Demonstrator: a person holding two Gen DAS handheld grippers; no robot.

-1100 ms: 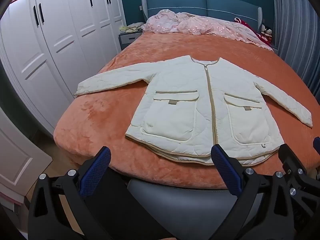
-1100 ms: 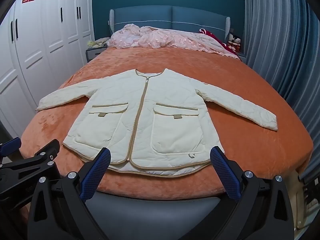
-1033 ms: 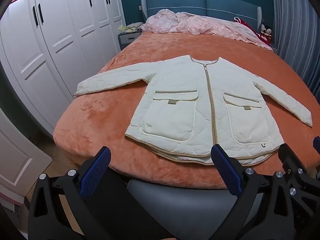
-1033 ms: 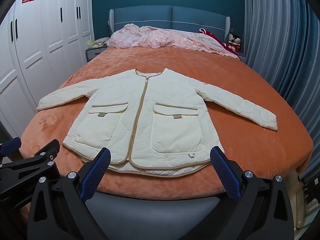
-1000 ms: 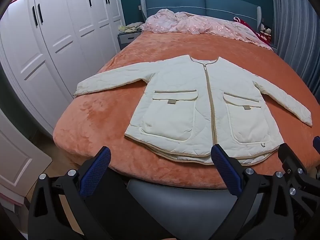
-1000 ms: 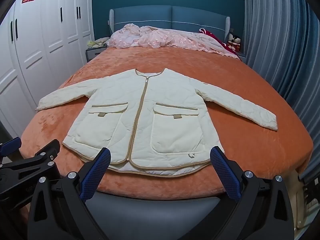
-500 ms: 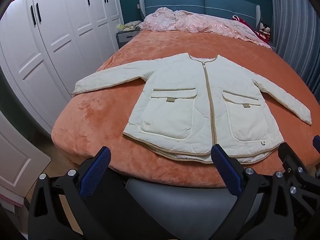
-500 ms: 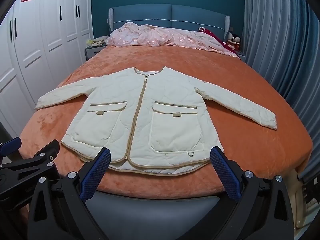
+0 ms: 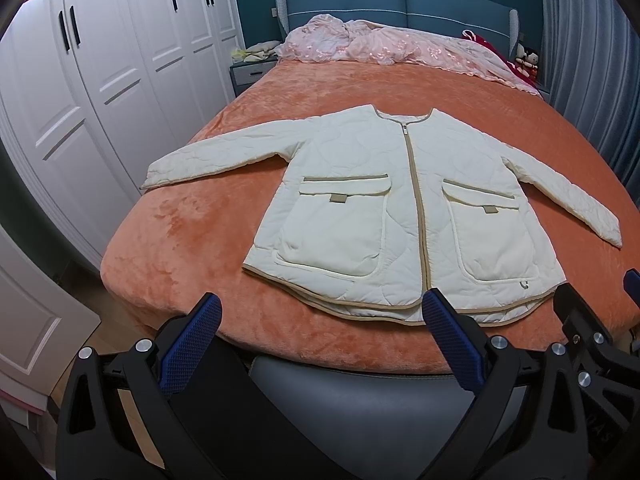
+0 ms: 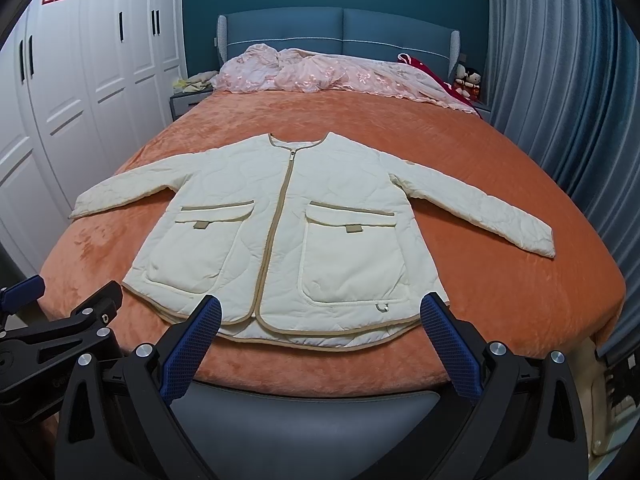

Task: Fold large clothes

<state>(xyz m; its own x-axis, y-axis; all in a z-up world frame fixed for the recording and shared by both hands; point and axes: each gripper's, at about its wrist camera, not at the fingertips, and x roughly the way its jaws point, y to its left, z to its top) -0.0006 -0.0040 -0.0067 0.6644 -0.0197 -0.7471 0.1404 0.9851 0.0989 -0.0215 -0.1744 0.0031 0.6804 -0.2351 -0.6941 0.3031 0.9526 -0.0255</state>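
A cream quilted jacket (image 9: 400, 196) with tan trim and two front pockets lies flat and zipped on the orange bed (image 9: 180, 224), sleeves spread to both sides. It also shows in the right wrist view (image 10: 292, 232). My left gripper (image 9: 320, 340) is open and empty, held at the foot of the bed just short of the jacket's hem. My right gripper (image 10: 320, 340) is open and empty, also at the foot of the bed near the hem. Each gripper shows at the edge of the other's view.
White wardrobes (image 9: 100, 60) stand along the left of the bed. A pink quilt (image 10: 320, 72) is bunched at the blue headboard (image 10: 340, 28). Grey-blue curtains (image 10: 560, 100) hang on the right. A grey bed base (image 10: 304, 412) lies under the grippers.
Both grippers have moved a little forward and tilted slightly down towards the jacket's hem. The jacket has not moved. Both grippers stay open.
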